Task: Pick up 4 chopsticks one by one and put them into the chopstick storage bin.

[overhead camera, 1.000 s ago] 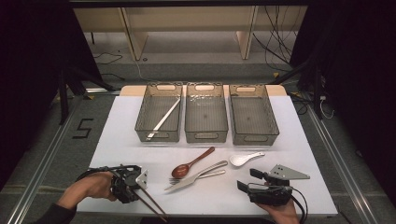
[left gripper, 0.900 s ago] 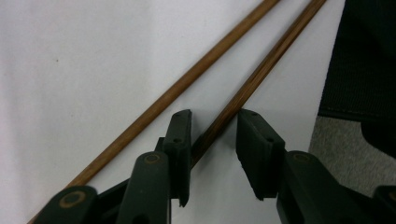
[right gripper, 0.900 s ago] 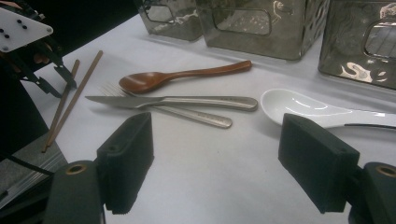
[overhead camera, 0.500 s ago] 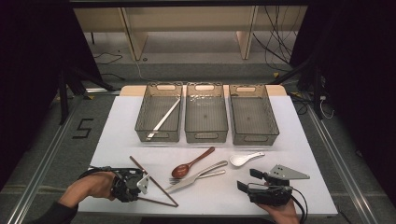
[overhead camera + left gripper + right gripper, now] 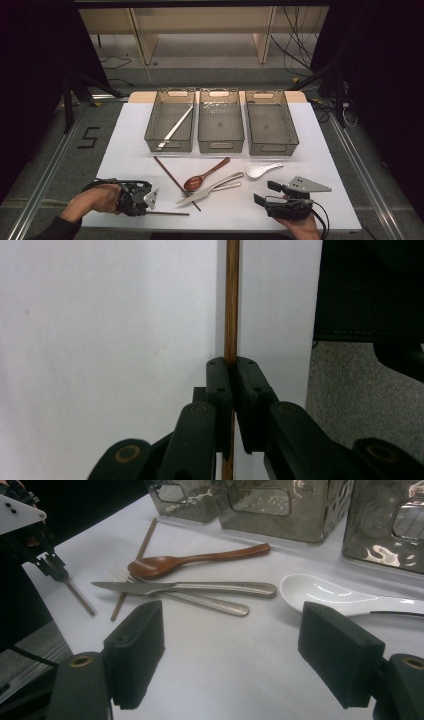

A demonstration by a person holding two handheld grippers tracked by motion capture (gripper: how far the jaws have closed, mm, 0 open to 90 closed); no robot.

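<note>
At the lower left of the high view, the left gripper [image 5: 150,199] has just been closing and now pinches a brown chopstick [image 5: 231,300] between its pads; the stick lies along the white table [image 5: 125,130] near its front edge. A second chopstick [image 5: 167,173] lies slanted beside the wooden spoon [image 5: 206,175]. At the lower right, the right gripper [image 5: 235,655] stands wide open, holding nothing.

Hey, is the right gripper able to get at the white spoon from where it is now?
Probably yes. The right gripper is open and holds nothing, the white spoon lies just ahead on the table, and nothing sits between them.
</note>
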